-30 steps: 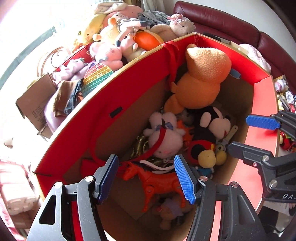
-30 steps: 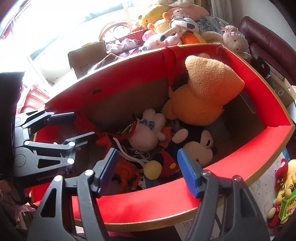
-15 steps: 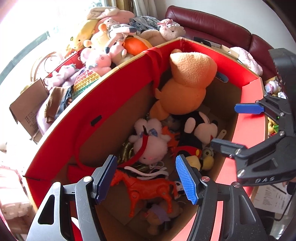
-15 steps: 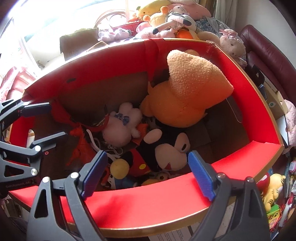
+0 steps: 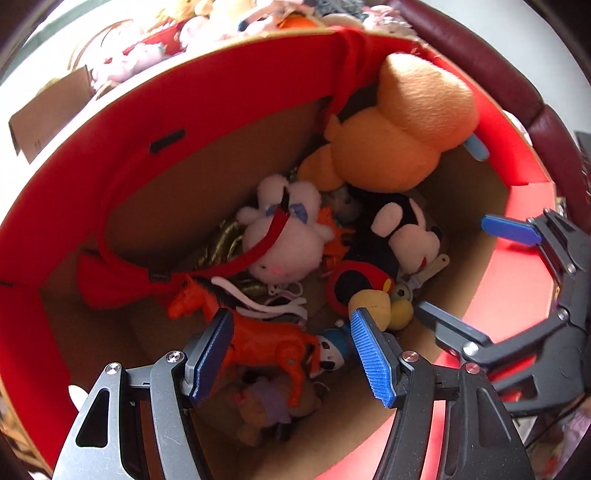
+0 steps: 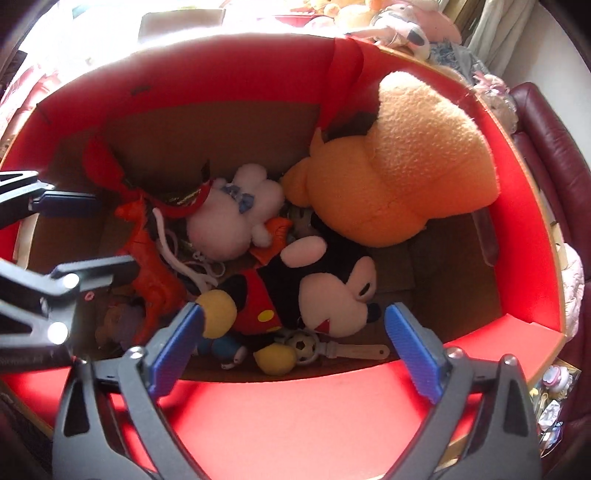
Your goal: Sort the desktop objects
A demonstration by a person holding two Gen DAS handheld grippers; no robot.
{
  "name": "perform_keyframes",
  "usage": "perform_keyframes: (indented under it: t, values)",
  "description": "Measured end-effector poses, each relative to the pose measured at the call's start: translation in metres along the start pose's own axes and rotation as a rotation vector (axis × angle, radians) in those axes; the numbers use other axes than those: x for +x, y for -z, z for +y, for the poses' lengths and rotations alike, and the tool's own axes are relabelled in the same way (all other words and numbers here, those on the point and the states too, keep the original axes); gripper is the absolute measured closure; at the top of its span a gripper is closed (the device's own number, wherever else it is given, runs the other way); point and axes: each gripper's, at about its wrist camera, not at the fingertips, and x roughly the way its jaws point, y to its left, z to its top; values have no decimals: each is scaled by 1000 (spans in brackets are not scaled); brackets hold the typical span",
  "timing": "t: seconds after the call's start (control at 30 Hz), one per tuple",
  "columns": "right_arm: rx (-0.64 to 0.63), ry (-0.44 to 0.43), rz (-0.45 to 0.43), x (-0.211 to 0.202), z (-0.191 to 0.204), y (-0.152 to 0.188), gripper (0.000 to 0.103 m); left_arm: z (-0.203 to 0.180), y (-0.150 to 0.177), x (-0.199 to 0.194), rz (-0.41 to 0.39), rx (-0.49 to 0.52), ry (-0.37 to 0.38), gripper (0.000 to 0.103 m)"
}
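Small purple plush (image 5: 266,402) at the box (image 5: 229,92) bottom is half hidden under the orange horse (image 5: 258,332). My left gripper (image 5: 291,354) is spread wide, empty, lower over the horse than before. Only the right view shows the soccer-ball toy (image 6: 303,345). My right gripper (image 6: 295,354), also spread and empty, has opened wider above Mickey (image 6: 325,295).

This is a home — a living room by the look of it. A dark red leather sofa (image 6: 554,155) curves along a pale wall, a light curtain (image 6: 498,33) hangs at a bright window, and soft toys lie heaped (image 5: 221,26) behind a big red toy box (image 5: 229,92). The box itself is full of a child's things — an orange plush (image 6: 399,166), a mouse doll (image 6: 332,291), a plastic horse (image 5: 258,332).
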Motion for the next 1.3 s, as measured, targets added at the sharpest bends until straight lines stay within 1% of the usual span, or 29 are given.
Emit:
perform_keyframes:
  t: [0.07,0.13,0.23,0.4,0.67,0.9,1.13,1.3]
  values:
    - [14,-41,4,2,-2,2,0,2,1,7,31,-15,-9,36]
    - [10,-41,4,2,-1,4,0,2,2,9,37,-16,-17,36]
    - [12,-28,13,2,0,3,0,0,2,7,23,-6,-37,36]
    - [17,-28,-2,1,0,4,0,-4,1,6,18,17,-58,36]
    - [18,-22,-7,1,1,2,0,0,-1,9,35,10,-43,36]
    - [21,-19,-5,1,1,2,0,-3,10,4,33,-20,-50,36]
    - [19,-16,-7,1,2,2,0,-6,8,17,98,-11,-54,36]
    - [19,-6,-5,1,2,2,0,-5,7,19,106,-11,-56,36]
